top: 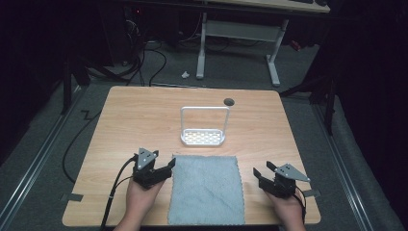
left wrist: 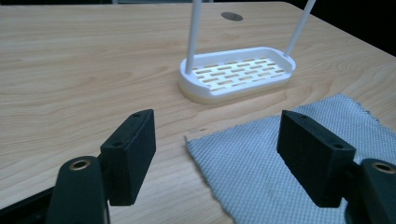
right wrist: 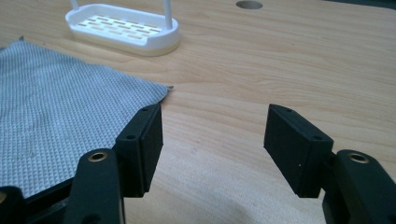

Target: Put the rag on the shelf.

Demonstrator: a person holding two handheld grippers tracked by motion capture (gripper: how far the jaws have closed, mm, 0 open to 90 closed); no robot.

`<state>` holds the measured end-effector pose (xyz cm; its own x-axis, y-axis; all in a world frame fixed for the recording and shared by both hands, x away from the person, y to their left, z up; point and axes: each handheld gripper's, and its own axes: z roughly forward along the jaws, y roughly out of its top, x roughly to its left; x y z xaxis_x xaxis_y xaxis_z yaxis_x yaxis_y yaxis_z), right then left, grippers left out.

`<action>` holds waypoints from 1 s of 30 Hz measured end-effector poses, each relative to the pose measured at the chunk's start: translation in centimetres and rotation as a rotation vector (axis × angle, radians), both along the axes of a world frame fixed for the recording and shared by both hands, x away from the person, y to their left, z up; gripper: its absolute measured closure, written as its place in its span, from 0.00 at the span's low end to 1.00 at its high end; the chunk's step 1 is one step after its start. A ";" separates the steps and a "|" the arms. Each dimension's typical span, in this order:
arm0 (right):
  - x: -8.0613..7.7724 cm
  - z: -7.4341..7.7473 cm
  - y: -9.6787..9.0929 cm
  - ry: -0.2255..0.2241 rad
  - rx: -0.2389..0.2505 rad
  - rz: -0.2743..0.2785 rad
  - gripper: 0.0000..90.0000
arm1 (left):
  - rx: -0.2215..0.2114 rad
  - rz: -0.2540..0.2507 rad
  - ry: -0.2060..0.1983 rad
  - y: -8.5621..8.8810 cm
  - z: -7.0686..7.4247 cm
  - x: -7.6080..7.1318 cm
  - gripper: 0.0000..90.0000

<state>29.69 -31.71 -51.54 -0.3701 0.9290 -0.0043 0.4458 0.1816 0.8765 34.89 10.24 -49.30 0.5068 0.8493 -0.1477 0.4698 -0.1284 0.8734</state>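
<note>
Lying flat on the near half of the worktop (top: 125, 120), a grey cloth (top: 206, 188) runs its long axis from the near edge away toward the far side, its short far edge facing a white rack (top: 202, 137). The cloth's near edge reaches the worktop's front edge. Its weave is a fine waffle texture, with a few faint marks in the right gripper view.

The rack sits just beyond the cloth, near the middle of the worktop, apart from it. Its slotted oval base has its long axis running left to right, across the cloth's axis, and a thin white hoop (top: 204, 109) rises upright from the two ends of the base. A round hole (top: 229, 101) lies in the worktop beyond the rack, toward the right.

The left gripper (top: 168, 167) is held just beside the cloth's far left corner, jaws spread wide and holding nothing; in the left gripper view that corner lies between the jaws on the worktop below. The right gripper (top: 263, 169) is held to the right of the cloth, near its far right corner, jaws likewise apart and empty, over bare wood. Each hand comes in from the bottom edge, a black cable (top: 113, 197) trailing from the left gripper.
</note>
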 end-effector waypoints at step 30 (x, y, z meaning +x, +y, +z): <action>7.2 -0.2 6.0 0.182 0.006 0.040 0.61 | 0.096 -0.047 0.179 -1.3 -3.4 5.6 0.48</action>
<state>36.92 -25.71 -51.76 -0.4009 0.9133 0.0718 0.5900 0.1974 0.7829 40.48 8.90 -52.68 0.5190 0.8399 -0.1586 0.6080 -0.2323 0.7592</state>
